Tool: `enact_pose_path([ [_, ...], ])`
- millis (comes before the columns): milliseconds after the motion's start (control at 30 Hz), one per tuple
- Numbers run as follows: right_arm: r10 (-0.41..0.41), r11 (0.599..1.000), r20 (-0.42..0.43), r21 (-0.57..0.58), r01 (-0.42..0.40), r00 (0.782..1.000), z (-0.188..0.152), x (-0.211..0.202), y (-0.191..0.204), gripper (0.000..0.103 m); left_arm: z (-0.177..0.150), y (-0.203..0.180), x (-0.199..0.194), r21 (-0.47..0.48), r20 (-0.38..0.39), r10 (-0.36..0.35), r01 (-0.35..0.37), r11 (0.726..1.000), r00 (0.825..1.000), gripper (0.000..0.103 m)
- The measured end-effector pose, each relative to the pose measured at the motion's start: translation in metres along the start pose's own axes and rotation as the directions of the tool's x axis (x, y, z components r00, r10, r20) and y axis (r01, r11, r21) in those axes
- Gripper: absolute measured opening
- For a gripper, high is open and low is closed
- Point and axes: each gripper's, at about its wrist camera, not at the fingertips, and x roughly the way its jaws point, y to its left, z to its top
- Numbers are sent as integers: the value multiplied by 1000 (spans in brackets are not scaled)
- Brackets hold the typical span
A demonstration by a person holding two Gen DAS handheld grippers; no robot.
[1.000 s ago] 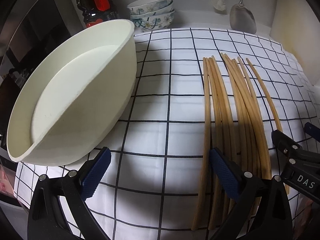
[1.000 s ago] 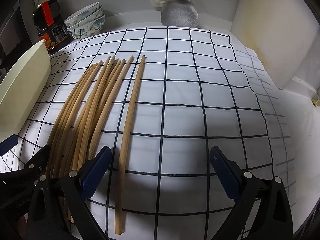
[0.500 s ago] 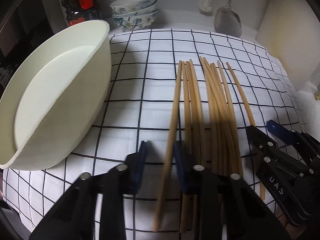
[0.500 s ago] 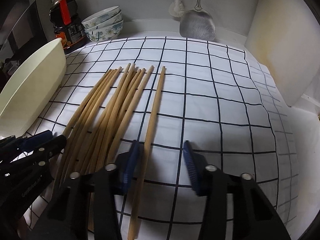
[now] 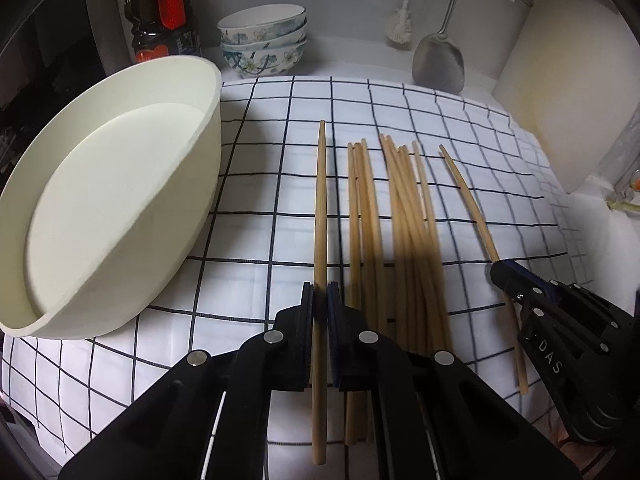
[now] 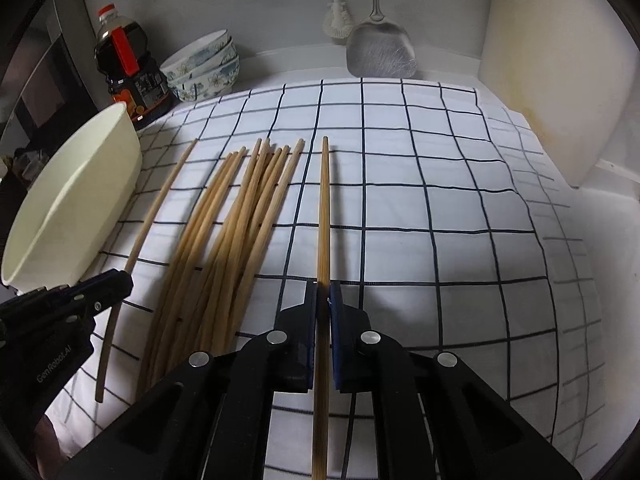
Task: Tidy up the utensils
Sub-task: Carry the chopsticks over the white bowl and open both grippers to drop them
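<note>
Several wooden chopsticks (image 5: 404, 232) lie in a loose bundle on the checked cloth (image 5: 256, 184); the bundle also shows in the right wrist view (image 6: 236, 232). My left gripper (image 5: 320, 296) is shut on the leftmost chopstick (image 5: 321, 208), set apart from the bundle. My right gripper (image 6: 323, 292) is shut on the rightmost chopstick (image 6: 325, 208). Each gripper shows in the other's view, the right one (image 5: 504, 276) and the left one (image 6: 116, 284). A cream oval bowl (image 5: 112, 208) stands left of the chopsticks.
At the back stand a dark sauce bottle (image 5: 164, 12), stacked floral bowls (image 5: 264, 40), a hanging metal spatula (image 5: 440, 60) and a brush (image 5: 400, 28). A cream wall panel (image 5: 568, 80) bounds the right side. The cloth's right part (image 6: 460, 208) lies flat.
Both grippers went from wide open to shut, each on an outer chopstick. The left chopstick has drawn away from the bundle to the left, the right one slightly to the right.
</note>
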Motion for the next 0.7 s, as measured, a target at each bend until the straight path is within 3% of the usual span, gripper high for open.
enact_pose_path([
  [267,22,1000,67,-12,-21,998,23,-55,21,6,19,16,-63,-39,63,-44,47,998,997,7],
  [500,140,987,124,-91,-129,982,63,-91,88,6,45,71,-120,-108,143,19,-3,994,990,7],
  [700,267,953,96,-173,-248,959,91,-77,168,6,59,150,-130,-193,130,127,-100,976,983,7],
])
